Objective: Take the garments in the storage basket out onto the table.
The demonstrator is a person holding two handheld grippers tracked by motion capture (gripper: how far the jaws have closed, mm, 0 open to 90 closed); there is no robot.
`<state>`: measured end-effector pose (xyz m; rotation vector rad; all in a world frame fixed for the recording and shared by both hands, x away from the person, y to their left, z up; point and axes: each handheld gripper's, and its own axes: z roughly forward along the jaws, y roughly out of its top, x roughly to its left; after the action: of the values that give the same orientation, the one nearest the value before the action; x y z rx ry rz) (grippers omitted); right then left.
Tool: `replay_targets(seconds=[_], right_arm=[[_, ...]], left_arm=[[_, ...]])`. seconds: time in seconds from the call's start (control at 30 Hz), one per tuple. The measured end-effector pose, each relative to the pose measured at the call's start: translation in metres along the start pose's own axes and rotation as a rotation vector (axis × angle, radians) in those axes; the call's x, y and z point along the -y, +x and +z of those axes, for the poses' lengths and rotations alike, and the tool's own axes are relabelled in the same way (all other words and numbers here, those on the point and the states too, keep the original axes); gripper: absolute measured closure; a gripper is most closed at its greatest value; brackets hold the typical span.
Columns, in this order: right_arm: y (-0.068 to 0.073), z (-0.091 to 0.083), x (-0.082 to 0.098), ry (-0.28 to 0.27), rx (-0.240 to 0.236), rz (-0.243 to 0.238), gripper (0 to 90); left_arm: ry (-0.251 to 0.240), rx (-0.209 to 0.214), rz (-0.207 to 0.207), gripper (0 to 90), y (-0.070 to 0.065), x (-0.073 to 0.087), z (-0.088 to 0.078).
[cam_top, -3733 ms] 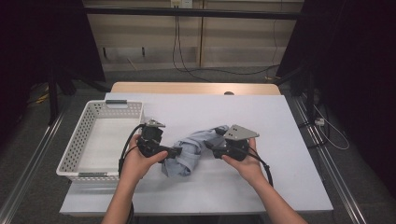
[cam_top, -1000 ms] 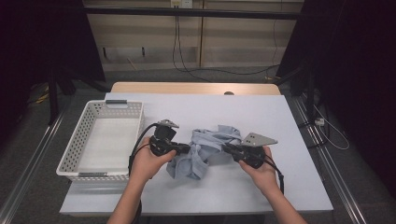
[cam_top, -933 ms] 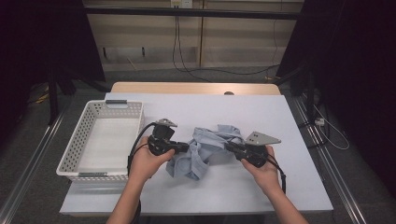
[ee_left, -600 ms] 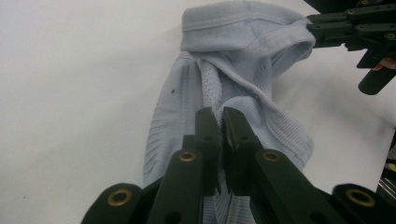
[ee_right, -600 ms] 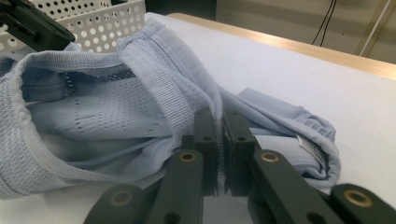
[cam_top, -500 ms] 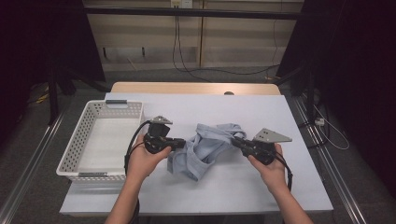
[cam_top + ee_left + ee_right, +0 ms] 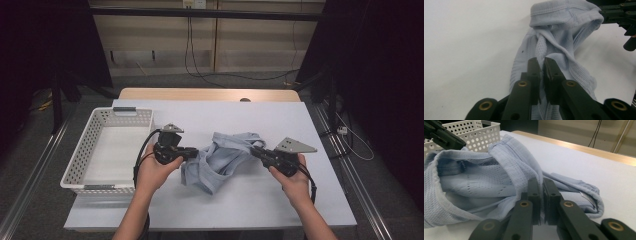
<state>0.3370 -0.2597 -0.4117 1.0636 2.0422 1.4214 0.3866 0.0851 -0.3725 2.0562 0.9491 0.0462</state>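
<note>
A pale blue knitted garment [image 7: 220,160] lies crumpled at the middle of the white table and is stretched between my two grippers. My left gripper [image 7: 196,151] is shut on the cloth's left edge. In the left gripper view its jaws [image 7: 540,61] pinch a fold of the garment [image 7: 564,30], and they have just eased open a touch with the cloth still between them. My right gripper [image 7: 252,151] is shut on the ribbed hem at the right. The right gripper view shows that hem of the garment [image 7: 474,182] caught between its jaws [image 7: 539,181] and lifted off the table.
A white perforated basket [image 7: 80,165] stands at the table's left, close behind my left hand; its wall [image 7: 481,132] appears past the cloth in the right gripper view. Bare table [image 7: 280,120] stretches to the far edge and the right.
My right hand has drawn the hem to the right and a little up, spreading the garment wider. The left hand has stayed in place.
</note>
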Motion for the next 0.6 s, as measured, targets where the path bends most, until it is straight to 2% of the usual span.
replay_targets(seconds=[0.07,0.17,0.27,0.3,0.33,0.37,0.4,0.6], right_arm=[[0.0,0.0,0.0,-0.002,-0.011,0.013,86.5],[0.002,0.001,0.0,0.002,-0.014,0.004,86.4],[0.002,0.002,0.002,0.013,-0.012,0.001,86.4],[0.002,0.002,0.002,0.013,-0.012,0.001,86.4],[0.002,0.002,0.003,0.017,-0.01,0.002,86.4],[0.001,0.003,0.005,0.024,-0.007,0.006,86.4],[0.0,0.003,0.006,0.027,-0.005,0.007,86.3],[-0.001,0.003,0.011,0.045,0.002,0.017,86.1]], left_arm=[[-0.005,-0.006,-0.001,80.7,0.001,0.0,-0.001],[-0.007,-0.008,-0.002,73.9,0.001,0.0,-0.002],[-0.008,-0.001,0.007,60.8,-0.001,0.0,-0.002],[-0.005,0.0,0.011,60.8,-0.002,0.0,-0.002],[-0.002,0.005,0.014,56.7,-0.004,0.0,-0.002],[-0.004,0.003,0.016,48.4,-0.005,0.0,-0.001],[-0.006,-0.001,0.019,45.0,-0.006,0.0,-0.001],[-0.007,-0.004,0.028,35.7,-0.011,0.0,-0.001]])
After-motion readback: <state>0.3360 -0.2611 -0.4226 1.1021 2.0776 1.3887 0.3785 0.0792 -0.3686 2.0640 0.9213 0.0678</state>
